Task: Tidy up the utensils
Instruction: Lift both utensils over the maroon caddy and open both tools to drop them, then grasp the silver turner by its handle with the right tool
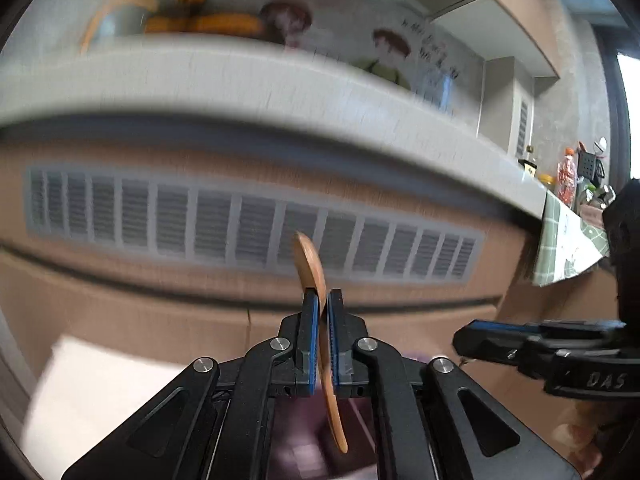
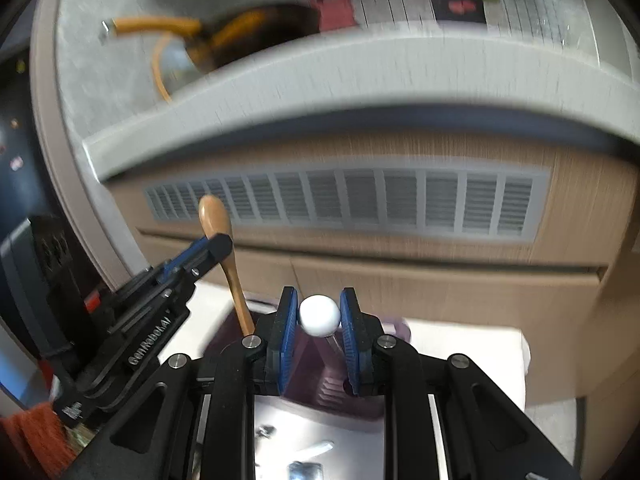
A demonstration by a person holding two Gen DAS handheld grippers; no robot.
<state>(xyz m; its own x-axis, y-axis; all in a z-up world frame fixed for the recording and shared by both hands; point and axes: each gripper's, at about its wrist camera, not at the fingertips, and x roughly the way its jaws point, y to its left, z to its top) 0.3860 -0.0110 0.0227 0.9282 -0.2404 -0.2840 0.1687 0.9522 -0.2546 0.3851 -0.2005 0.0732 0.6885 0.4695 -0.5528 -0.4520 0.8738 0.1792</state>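
My left gripper [image 1: 322,300] is shut on a wooden spoon [image 1: 311,264], held upright with its bowl above the fingers and its handle hanging below. The spoon [image 2: 216,218] and the left gripper [image 2: 216,246] also show at the left of the right wrist view. My right gripper [image 2: 319,308] is shut on a utensil with a round white end [image 2: 319,315]; its thin metal shaft runs down behind. A dark purple utensil holder [image 2: 320,384] sits below the right gripper on a white surface [image 2: 480,356]. The right gripper [image 1: 476,338] shows at the right of the left wrist view.
A grey counter edge [image 1: 240,80] runs across above wood-look cabinet fronts with a long grey vent grille [image 1: 240,228]. A dark pan with an orange handle [image 2: 240,28] lies on the counter. Bottles and jars [image 1: 568,176] stand far right. Metal utensils [image 2: 316,450] lie below.
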